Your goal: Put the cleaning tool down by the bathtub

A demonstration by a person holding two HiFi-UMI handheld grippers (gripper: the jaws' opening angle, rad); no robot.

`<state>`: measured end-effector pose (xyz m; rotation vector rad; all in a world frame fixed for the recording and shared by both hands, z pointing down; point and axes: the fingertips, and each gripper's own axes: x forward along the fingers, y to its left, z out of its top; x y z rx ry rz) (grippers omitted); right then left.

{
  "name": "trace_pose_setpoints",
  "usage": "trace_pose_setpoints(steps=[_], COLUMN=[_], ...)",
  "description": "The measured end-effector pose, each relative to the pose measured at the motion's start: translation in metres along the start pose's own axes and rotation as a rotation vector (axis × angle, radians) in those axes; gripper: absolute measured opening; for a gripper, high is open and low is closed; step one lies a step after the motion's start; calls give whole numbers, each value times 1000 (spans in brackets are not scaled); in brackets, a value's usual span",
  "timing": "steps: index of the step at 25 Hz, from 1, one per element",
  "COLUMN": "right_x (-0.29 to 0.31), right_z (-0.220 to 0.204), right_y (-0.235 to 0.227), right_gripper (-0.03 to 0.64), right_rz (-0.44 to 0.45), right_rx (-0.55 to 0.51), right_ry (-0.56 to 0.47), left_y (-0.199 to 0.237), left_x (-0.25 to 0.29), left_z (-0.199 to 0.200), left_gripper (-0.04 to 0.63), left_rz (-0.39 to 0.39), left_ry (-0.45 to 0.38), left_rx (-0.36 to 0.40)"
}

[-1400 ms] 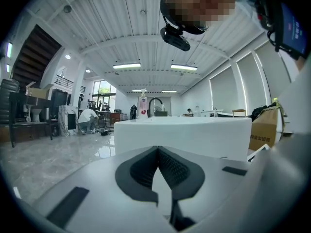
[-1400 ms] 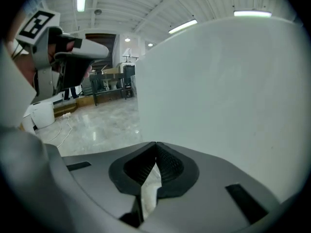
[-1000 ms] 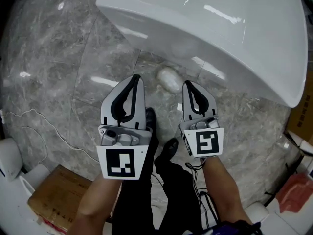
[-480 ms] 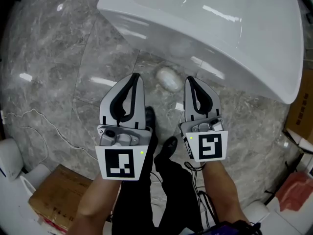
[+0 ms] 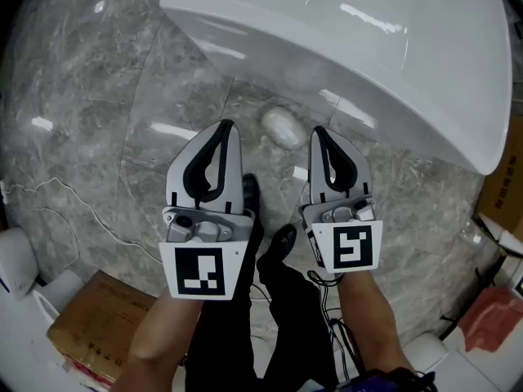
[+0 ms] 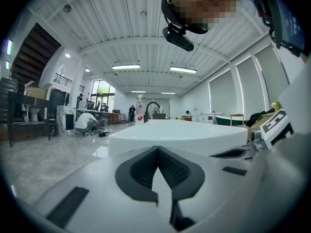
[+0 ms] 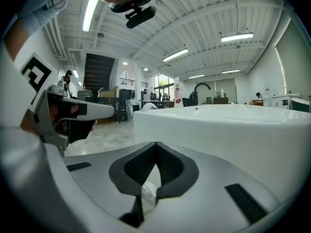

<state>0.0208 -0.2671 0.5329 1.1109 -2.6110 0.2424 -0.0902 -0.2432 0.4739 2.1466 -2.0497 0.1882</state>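
Note:
A pale, rounded cleaning tool [image 5: 281, 130] lies on the grey marble floor right at the foot of the white bathtub [image 5: 384, 47]. My left gripper [image 5: 226, 126] hangs above the floor just left of it, jaws shut and empty. My right gripper [image 5: 317, 132] hangs just right of it, jaws likewise shut and empty. In the left gripper view the left gripper [image 6: 157, 148] points at the bathtub [image 6: 184, 135]. In the right gripper view the right gripper [image 7: 156, 144] faces the bathtub [image 7: 228, 130], and a bit of the cleaning tool [image 7: 147, 193] shows through the gap below the pads.
A cardboard box [image 5: 98, 325] and a white fixture [image 5: 16, 260] stand at the lower left. A thin cable [image 5: 57, 211] trails over the marble floor [image 5: 98, 113]. Another box [image 5: 502, 186] and a red bag [image 5: 494, 321] sit at the right. My shoes [image 5: 282, 243] are below the grippers.
The right gripper has drifted slightly to the right and down in the head view. The cleaning tool lies where it was, and the left gripper has barely moved.

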Motion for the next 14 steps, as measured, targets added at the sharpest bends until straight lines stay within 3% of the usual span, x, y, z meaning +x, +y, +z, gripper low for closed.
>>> trace_pose_setpoints(steps=[14], right_x=[12], right_z=[-2], right_y=[-1], right_gripper=[12], right_rz=[7], right_rx=[0], right_ry=[10], left_y=[7], left_x=[10], left_z=[-5], left_gripper=[16], left_rz=[2], left_ry=[11], left_rx=[-5])
